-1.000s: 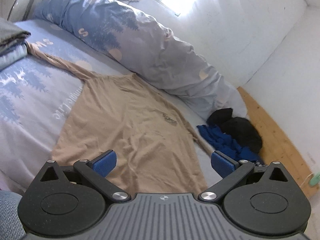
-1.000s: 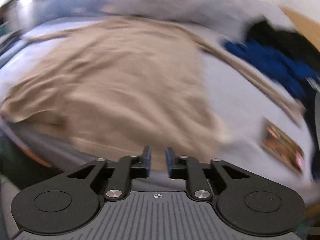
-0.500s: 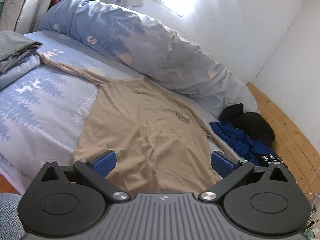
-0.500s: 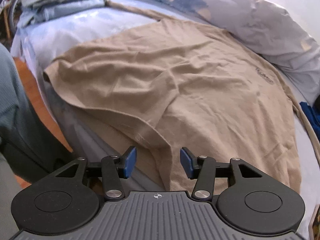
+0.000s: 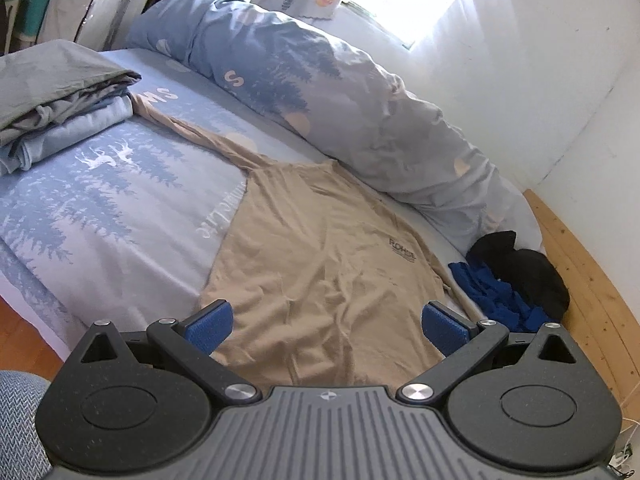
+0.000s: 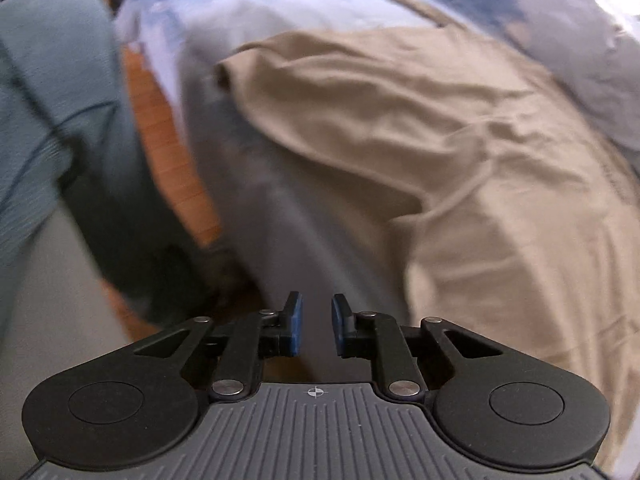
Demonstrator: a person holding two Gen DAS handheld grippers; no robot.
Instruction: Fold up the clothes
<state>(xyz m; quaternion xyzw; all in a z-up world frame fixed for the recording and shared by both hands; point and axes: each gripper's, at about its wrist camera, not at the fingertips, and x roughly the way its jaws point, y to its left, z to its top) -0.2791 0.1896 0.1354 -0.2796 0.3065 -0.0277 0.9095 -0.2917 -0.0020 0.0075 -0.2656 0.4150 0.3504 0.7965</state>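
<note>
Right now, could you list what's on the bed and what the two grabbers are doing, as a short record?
garment: tan shirt spread flat, one sleeve stretched out
surface: bed with blue printed sheet
beside it: duvet; folded pile; dark clothes
left gripper: wide open, holding nothing
right gripper: narrow gap, empty, by the bed edge

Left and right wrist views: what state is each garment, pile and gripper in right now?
tan shirt: spread on the bed, unfolded, wrinkled, one sleeve stretched out
grey folded pile: folded, stacked
blue and black clothes: crumpled heap
duvet: bunched along the wall
left gripper: jaws wide open, empty
right gripper: jaws narrowly apart, empty
</note>
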